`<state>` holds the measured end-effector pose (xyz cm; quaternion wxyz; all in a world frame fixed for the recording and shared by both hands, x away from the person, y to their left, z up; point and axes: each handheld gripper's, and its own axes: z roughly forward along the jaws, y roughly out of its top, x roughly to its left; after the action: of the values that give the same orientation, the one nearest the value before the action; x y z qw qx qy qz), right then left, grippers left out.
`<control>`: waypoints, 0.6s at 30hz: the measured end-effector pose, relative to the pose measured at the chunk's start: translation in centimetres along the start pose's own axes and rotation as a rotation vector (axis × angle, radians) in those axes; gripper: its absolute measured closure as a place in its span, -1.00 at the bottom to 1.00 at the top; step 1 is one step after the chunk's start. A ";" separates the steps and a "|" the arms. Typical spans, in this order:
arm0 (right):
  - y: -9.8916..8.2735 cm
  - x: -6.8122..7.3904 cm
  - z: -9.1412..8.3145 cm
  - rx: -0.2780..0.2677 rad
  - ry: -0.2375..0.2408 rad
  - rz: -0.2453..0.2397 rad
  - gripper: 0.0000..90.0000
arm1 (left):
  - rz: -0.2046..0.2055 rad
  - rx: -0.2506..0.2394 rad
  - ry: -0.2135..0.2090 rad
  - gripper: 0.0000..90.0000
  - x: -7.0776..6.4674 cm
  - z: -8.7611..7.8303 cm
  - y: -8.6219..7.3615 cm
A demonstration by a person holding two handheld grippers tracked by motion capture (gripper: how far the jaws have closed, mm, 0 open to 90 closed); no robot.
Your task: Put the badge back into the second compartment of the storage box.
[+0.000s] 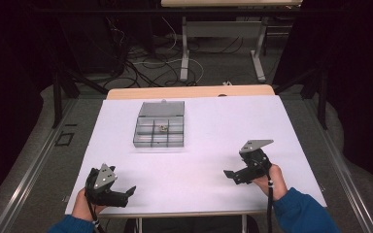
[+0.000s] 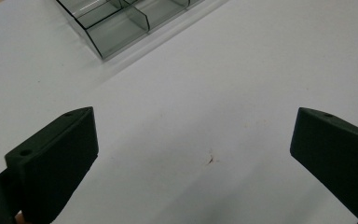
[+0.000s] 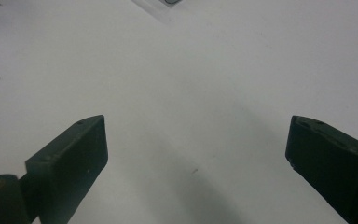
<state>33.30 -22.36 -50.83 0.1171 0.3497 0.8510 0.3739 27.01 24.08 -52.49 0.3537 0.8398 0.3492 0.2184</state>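
Note:
A clear grey compartment box [image 1: 159,125] lies with its lid folded back on the far left part of the white table top [image 1: 213,141]. A small pale item [image 1: 162,128] sits in one of its middle compartments. My left gripper [image 1: 126,192] rests near the front left edge, pointing right, held by a hand. In the left gripper view its jaws [image 2: 196,116] stand wide apart over bare table, with a corner of the box [image 2: 116,23] beyond them. My right gripper [image 1: 233,177] hovers at the front right, pointing left, open [image 3: 196,121] with nothing between its fingers.
A bare wooden strip [image 1: 189,91] runs along the table's far edge. Beyond it are floor cables [image 1: 145,68] and the legs of another table [image 1: 184,48]. A small reddish mark [image 2: 210,160] spots the white surface ahead of the left gripper.

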 end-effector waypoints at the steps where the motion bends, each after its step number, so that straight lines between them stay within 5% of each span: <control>1: -0.4 0.0 -0.1 -0.009 -0.006 -0.004 -0.89 | 0.000 0.000 0.000 -0.98 0.0 0.0 0.0; 18: -4.2 0.6 -3.3 -0.010 -0.074 -0.017 -1.00 | 0.000 0.008 -0.003 -0.98 0.0 -0.1 0.0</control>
<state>29.19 -25.76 -51.57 0.1537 0.3554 0.8471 0.3640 26.95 24.10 -52.45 0.3509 0.8416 0.3493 0.2156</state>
